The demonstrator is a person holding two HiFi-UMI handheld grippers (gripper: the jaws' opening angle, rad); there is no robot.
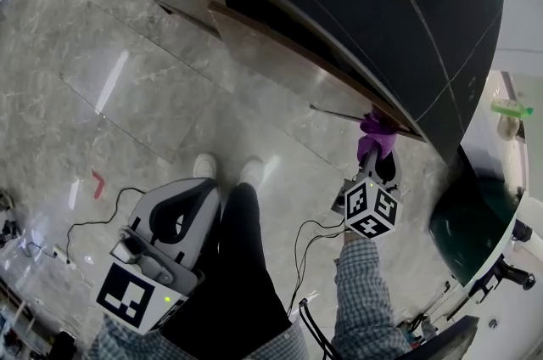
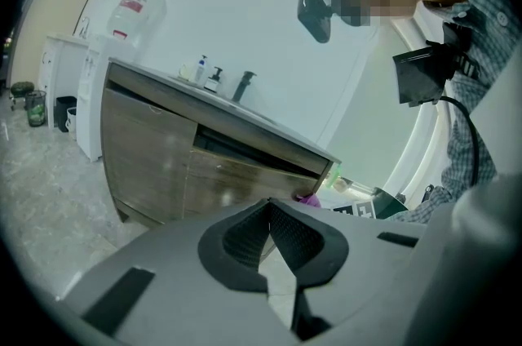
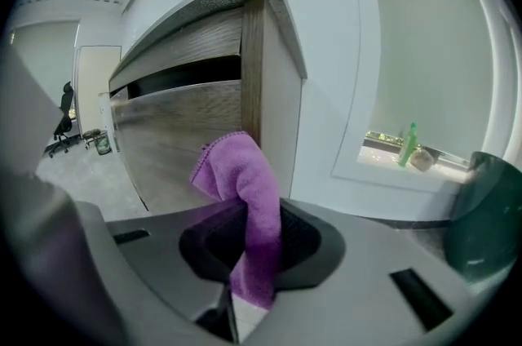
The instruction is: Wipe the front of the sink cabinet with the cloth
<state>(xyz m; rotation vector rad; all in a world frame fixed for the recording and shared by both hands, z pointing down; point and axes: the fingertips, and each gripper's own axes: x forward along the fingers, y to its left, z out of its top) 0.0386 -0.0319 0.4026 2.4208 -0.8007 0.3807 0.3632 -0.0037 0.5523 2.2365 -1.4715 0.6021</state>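
Observation:
A purple cloth (image 3: 245, 197) is pinched in my right gripper (image 3: 253, 234), which is shut on it. In the head view the purple cloth (image 1: 374, 135) sits against the right end of the wooden sink cabinet front (image 1: 280, 61), under the dark countertop (image 1: 373, 19). My right gripper (image 1: 377, 163) points at that corner. The cabinet front (image 3: 179, 132) fills the left of the right gripper view. My left gripper (image 1: 174, 218) hangs low by the person's leg, jaws shut with nothing in them; in its own view the gripper (image 2: 269, 234) faces the cabinet (image 2: 179, 165) from a distance.
The marble floor (image 1: 127, 87) spreads in front of the cabinet, with a black cable (image 1: 93, 222) lying on it. A dark green bin (image 1: 467, 222) stands to the right. Bottles and a tap (image 2: 216, 79) stand on the counter. A green bottle (image 3: 405, 144) sits on the window sill.

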